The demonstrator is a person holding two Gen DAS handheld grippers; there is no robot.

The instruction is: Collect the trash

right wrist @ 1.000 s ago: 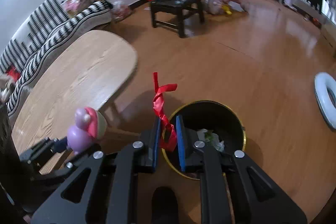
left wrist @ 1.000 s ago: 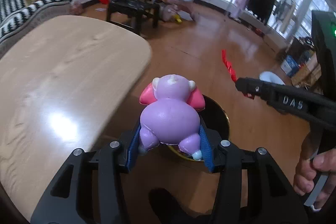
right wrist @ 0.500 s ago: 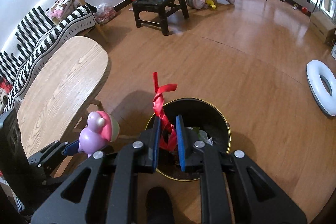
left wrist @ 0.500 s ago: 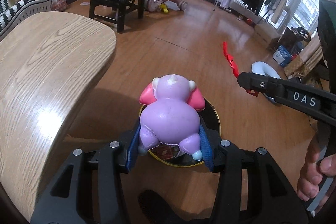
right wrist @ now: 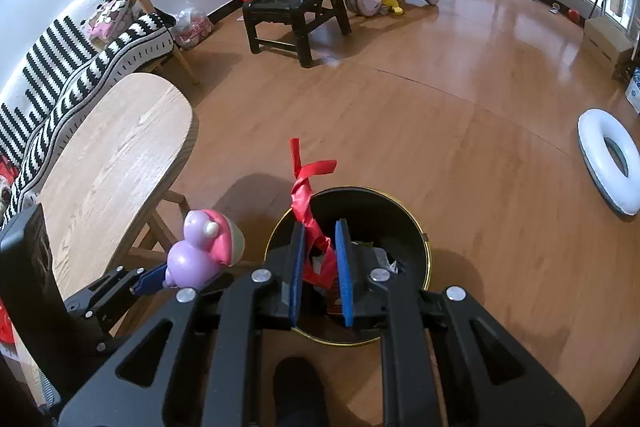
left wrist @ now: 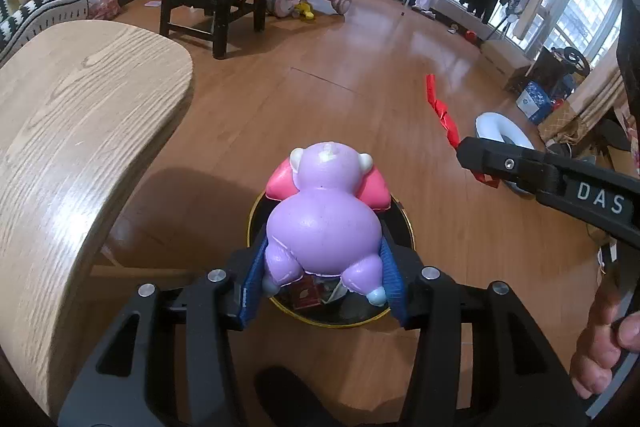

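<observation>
Two grippers hang over black trash bin (right wrist: pixel 400 211) on wood floor: left gripper (left wrist: pixel 324 277) pads squeeze purple squishy toy (left wrist: pixel 322 223), right gripper (right wrist: pixel 320 263) pinches red ribbon (right wrist: pixel 308 195). Wooden table (right wrist: pixel 116 167) just beside bin, black chair (right wrist: pixel 294 7), white ring (right wrist: pixel 610 161) well apart.

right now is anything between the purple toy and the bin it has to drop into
Nothing visible. The left tongs hold the purple toy over the open black bin, which has no lid, only some trash at the bottom. The right tongs, shut on a red ribbon, hang over the same opening but beside the toy, not under it.
</observation>
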